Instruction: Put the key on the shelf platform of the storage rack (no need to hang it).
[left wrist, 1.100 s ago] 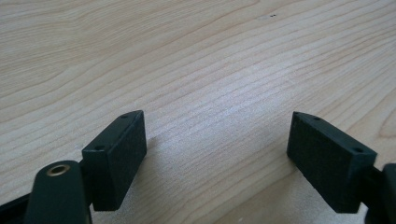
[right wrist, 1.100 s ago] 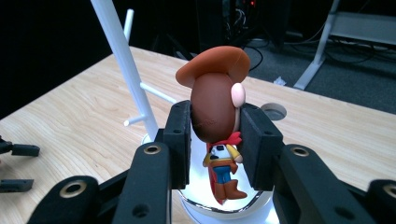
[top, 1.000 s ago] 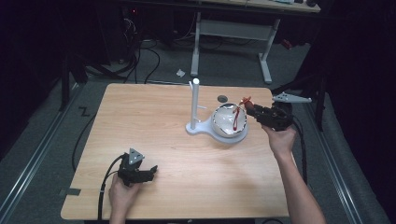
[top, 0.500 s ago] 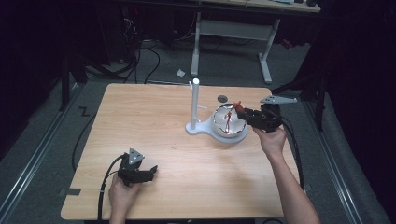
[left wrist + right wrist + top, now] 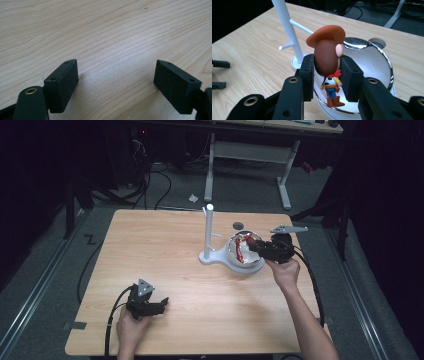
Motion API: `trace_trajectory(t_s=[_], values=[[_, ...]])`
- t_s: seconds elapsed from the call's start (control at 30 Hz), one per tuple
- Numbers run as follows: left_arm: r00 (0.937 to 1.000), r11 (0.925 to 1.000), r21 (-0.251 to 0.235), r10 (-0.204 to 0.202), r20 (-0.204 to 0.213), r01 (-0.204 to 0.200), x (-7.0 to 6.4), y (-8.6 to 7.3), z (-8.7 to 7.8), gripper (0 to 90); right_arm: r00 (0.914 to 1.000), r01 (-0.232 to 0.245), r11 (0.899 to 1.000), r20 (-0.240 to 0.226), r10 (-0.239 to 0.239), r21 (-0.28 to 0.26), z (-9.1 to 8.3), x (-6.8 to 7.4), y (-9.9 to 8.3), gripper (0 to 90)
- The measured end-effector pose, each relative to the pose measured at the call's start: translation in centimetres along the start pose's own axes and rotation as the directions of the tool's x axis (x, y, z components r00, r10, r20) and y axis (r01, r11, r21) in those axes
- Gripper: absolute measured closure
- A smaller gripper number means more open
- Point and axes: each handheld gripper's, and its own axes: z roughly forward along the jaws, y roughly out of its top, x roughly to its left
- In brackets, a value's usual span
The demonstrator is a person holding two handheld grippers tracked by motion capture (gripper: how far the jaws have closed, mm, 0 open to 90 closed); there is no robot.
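Wooden table (image 5: 165, 250) in the high view, pale grain, person's forearms in from the near edge. Left gripper (image 5: 156, 305) sits low on the near-left part of the top, grey three-cornered plate up, cable looping back off the near edge; jaws look apart. Right gripper (image 5: 251, 246) is over at the right, held above a shiny metal bowl (image 5: 235, 251) on a white base, with a red-and-brown figure (image 5: 243, 246) at its tip over the bowl. White stand (image 5: 208, 231), a post with short pegs, rises just left of the bowl and shares the same white base. Small dark round hole in the tabletop just behind the bowl. Left gripper view: both black jaws spread wide, nothing between them, bare wood grain underneath, tips close to the surface. Right gripper view: jaws clamped on the head of the cowboy toy, one pad on each side, brown hat sticking out above the pads. Toy's body hangs below the pads: yellow shirt, red scarf, blue trousers, brown boots, dangling upright over the bowl's mirrored inside, boots not resting on it. Stand's post and pegs are behind-left of the toy, apart from it. Left gripper's jaw tips visible far off at the left edge.
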Motion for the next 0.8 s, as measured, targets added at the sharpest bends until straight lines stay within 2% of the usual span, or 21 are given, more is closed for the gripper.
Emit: trace_trajectory(t_s=[0.37, 0.8], values=[[1.0, 1.0, 0.0, 0.0, 0.0, 0.0, 0.0, 0.0, 0.0, 20.0, 1.0, -0.002, 1.0, 0.0, 0.002, 0.029, 1.5, 0.1, -0.4, 66.7], [1.0, 1.0, 0.0, 0.0, 0.0, 0.0, 0.0, 0.0, 0.0, 20.0, 0.9992, -0.027, 0.996, 0.031, 0.024, 0.084, 3.4, -0.4, -1.0, 66.6]])
